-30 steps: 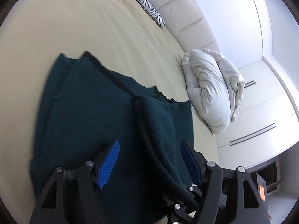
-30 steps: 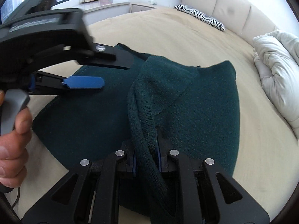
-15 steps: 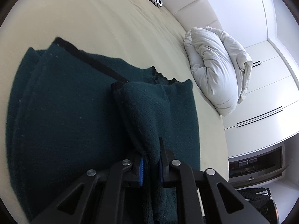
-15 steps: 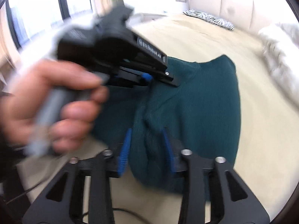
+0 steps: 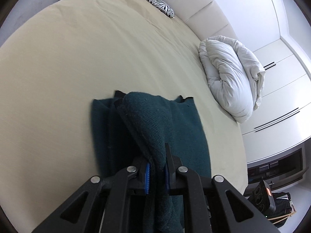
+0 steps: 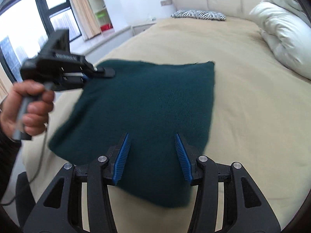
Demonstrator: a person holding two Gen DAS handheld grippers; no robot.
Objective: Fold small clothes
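Pinching one green garment (image 5: 155, 128), the left claw (image 5: 157, 176) — right claw (image 6: 153, 157) has just been opening, gripping nothing.

No text can be read anywhere. The left claw (image 6: 108, 72), seen from the right wrist camera, carries a pale printed line along the side of its black body, but motion blur smears it and no letter can be made out. In the left wrist view a small black box (image 5: 262, 193) on the floor beside the bed (image 5: 77, 58) bears an orange patch on its top face; it is too small to tell whether it holds any writing.
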